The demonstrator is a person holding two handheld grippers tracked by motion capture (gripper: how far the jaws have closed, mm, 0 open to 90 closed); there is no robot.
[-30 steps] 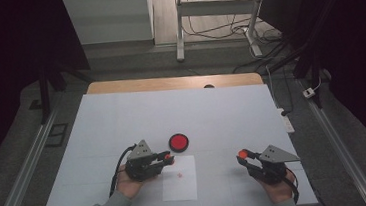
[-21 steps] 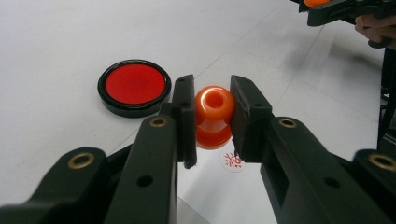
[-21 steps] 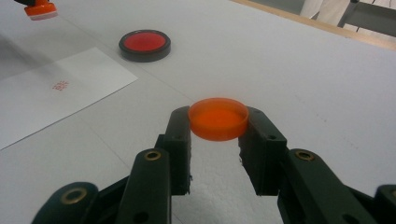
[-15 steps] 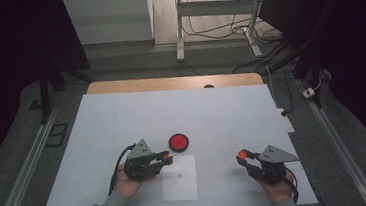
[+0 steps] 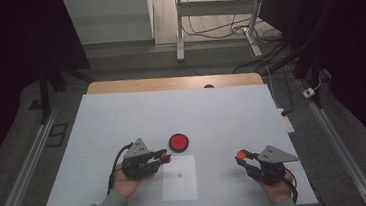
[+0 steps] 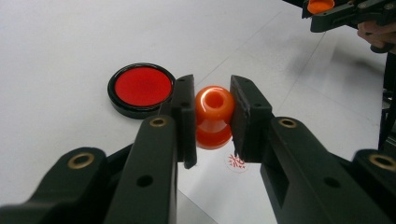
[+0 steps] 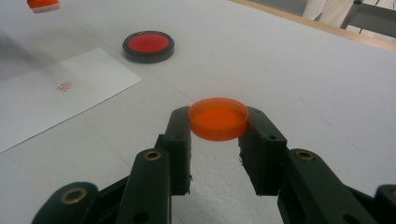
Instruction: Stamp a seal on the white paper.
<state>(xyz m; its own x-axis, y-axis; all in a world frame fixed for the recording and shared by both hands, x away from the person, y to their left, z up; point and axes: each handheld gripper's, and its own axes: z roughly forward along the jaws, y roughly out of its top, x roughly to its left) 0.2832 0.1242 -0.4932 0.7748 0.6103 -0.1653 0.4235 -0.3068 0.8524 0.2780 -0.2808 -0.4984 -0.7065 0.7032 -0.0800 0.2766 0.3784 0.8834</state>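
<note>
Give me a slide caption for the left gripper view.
Left claw clamps an orange stamp above stamped paper, beside a red ink pad.

We count one orange stamp, one orange cap, one red ink pad, one stamped paper sheet, and two grippers.

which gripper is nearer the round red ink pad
Left. The left gripper, holding the orange stamp, sits just beside the ink pad. The right gripper, holding the orange cap, is farther off, across the paper.

ink pad behind paper, on table
</note>
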